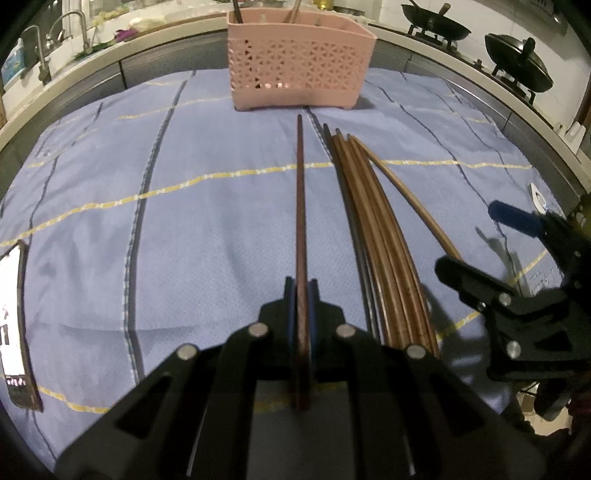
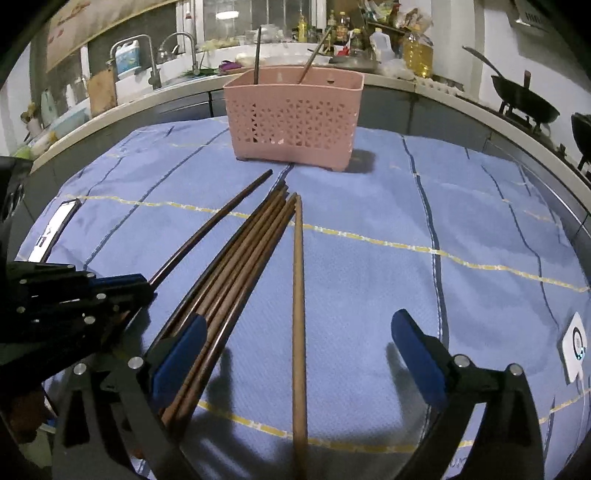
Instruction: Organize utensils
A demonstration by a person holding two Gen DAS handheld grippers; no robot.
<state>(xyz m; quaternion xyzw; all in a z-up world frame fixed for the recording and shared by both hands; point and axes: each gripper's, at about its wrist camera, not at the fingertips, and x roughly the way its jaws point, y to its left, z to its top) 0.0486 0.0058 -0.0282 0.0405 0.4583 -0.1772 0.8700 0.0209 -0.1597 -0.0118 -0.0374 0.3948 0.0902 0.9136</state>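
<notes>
One dark reddish-brown wooden chopstick (image 1: 301,206) is clenched in the left gripper (image 1: 303,295) jaws, tip toward twelve o'clock at the pink perforated plastic basket (image 1: 300,62). Released right gripper (image 2: 299,347) jaws straddle one pale bamboo chopstick (image 2: 298,295); a brown chopstick bundle (image 2: 236,266) lies at nine o'clock.

Home kitchen: counter (image 2: 207,96) with taps (image 2: 184,48) at a sink, woks (image 1: 436,22) on a gas stove, oil bottles (image 2: 417,51), cloth-covered table (image 2: 369,221).

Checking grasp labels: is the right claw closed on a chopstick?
No, the right claw stands wide open, with a single light chopstick lying untouched on the blue cloth between its pads.
</notes>
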